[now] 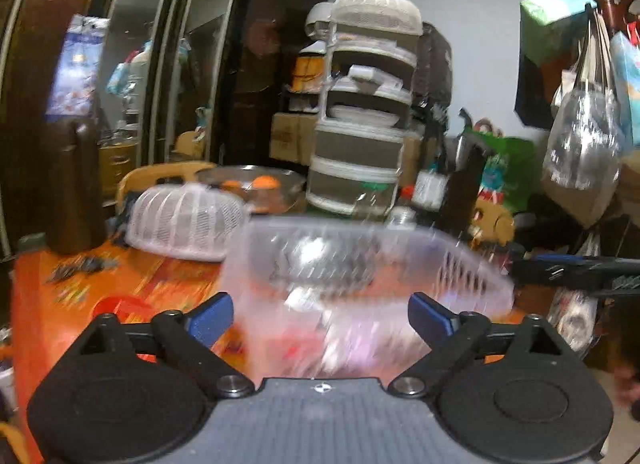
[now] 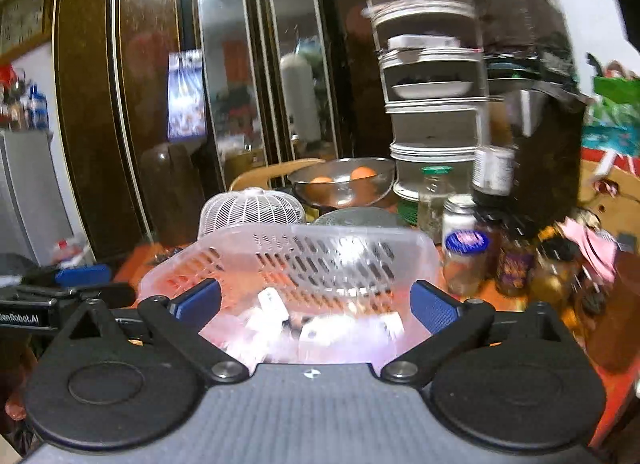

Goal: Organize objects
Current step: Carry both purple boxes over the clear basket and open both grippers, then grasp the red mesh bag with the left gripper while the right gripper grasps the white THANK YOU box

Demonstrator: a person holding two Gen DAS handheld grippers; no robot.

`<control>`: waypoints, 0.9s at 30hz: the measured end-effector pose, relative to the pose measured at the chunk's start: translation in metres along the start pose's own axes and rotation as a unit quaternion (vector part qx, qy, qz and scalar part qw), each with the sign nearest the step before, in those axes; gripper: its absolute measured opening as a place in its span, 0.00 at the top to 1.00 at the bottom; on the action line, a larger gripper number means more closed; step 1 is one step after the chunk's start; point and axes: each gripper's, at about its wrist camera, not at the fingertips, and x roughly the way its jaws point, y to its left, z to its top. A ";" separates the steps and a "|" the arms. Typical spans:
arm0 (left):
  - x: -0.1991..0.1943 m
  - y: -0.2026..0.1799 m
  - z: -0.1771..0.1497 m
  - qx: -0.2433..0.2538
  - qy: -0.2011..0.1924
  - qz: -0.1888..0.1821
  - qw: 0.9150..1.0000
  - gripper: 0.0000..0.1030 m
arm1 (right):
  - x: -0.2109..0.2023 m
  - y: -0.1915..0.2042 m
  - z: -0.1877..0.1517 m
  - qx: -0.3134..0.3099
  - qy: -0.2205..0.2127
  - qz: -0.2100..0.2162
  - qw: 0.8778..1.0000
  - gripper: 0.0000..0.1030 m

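Legibly, "senRobot.AI" on left gripper (image 2: 80, 280) — beside pink basket (image 2: 292, 264)

In my left wrist view the clear basket (image 1: 368, 264) at the centre is smeared by motion, so I cannot tell what lies inside it. My right gripper (image 1: 576, 268) is cut off by the right edge there. In the right wrist view the small white things (image 2: 312, 324) in the basket are too blurred to name, and the jars (image 2: 516, 260) at the right have unreadable labels.
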 end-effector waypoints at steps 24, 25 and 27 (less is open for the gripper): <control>0.057 0.025 -0.075 -0.008 0.106 0.057 0.993 0.46 | 0.040 0.047 -0.088 0.026 0.099 0.022 0.994 0.00; 0.056 0.028 -0.075 -0.018 0.102 0.057 0.993 0.46 | 0.045 0.051 -0.088 0.020 0.103 0.022 0.994 0.00; 0.053 0.033 -0.075 -0.030 0.098 0.064 0.993 0.46 | 0.057 0.060 -0.087 0.009 0.112 0.014 0.994 0.00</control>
